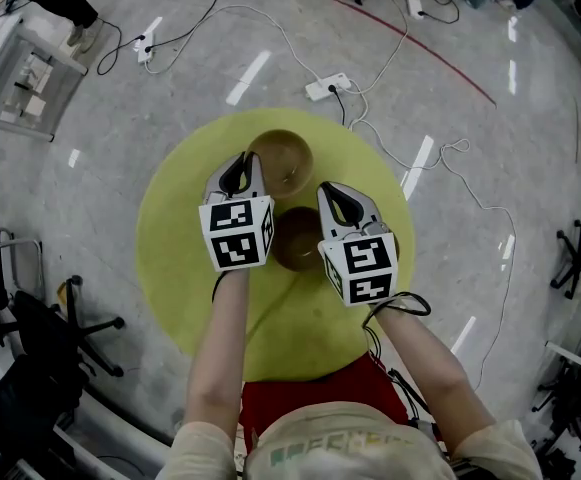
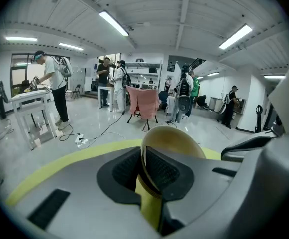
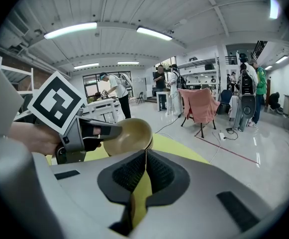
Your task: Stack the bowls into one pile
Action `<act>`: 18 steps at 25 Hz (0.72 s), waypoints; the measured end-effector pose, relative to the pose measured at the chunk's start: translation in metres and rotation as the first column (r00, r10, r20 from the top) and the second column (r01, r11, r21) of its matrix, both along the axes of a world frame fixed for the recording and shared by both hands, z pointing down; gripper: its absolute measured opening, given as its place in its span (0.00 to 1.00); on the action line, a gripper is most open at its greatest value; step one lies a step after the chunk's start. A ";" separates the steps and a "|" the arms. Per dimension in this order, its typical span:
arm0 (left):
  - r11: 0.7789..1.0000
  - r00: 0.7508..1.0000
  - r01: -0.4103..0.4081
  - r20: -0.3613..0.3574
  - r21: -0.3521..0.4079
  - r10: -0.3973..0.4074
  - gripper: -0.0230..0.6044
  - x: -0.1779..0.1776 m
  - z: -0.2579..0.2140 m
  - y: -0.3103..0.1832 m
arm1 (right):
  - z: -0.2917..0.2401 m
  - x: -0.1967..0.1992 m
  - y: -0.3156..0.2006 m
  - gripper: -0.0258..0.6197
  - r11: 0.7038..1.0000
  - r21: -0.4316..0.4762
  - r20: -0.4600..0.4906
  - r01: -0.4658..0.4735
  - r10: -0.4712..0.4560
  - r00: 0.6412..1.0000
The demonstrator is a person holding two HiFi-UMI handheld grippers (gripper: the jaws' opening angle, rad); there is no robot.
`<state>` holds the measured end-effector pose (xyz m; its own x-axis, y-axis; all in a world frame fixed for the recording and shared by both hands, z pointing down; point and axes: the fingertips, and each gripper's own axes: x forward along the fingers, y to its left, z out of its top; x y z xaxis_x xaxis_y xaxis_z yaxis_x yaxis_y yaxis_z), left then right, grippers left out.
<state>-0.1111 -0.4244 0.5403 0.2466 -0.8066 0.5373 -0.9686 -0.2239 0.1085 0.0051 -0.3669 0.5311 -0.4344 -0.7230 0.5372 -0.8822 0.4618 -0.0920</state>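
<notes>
A round yellow-green table (image 1: pixel 170 268) fills the middle of the head view, standing on a grey floor (image 1: pixel 510 148) where white and black cables run to a white power strip (image 1: pixel 327 87) beyond the table's far edge. The person's two bare forearms reach over the near edge, each hand carrying a grey gripper topped with a cube of black-and-white square markers. The left gripper (image 1: pixel 242 168) is clamped on the near left rim of a light brown bowl (image 1: pixel 282 158), which sits between the table's centre and its far edge. In the left gripper view, the rim runs edge-on between the ribbed black pads (image 2: pixel 159 171), and the bowl tilts with its hollow turned toward the right gripper. Whether its base touches the table cannot be told. The right gripper (image 3: pixel 145 156) has its jaws drawn together at the tips with nothing between them. It points toward the light bowl's right side without touching it. A darker brown bowl (image 1: pixel 295 240) stands upright at the centre of the table, between the two grippers' bodies and apart from the light bowl.
</notes>
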 end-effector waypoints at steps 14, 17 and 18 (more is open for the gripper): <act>1.000 0.998 -0.015 0.058 -0.001 0.015 0.14 -0.001 0.000 -0.004 | -0.004 -0.003 -0.005 0.10 1.000 0.008 0.002 -0.009 0.009 1.000; 1.000 0.998 -0.011 0.063 0.001 0.011 0.16 -0.004 -0.002 -0.003 | -0.006 -0.002 -0.003 0.10 1.000 0.010 0.001 -0.012 0.012 1.000; 1.000 0.998 -0.010 0.064 0.003 0.010 0.16 -0.005 -0.004 -0.003 | -0.007 -0.002 -0.003 0.10 1.000 0.012 0.001 -0.012 0.012 1.000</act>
<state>-0.1158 -0.4273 0.5368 0.2197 -0.8063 0.5492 -0.9713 -0.2337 0.0454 0.0032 -0.3699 0.5239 -0.4260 -0.7345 0.5283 -0.8877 0.4519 -0.0877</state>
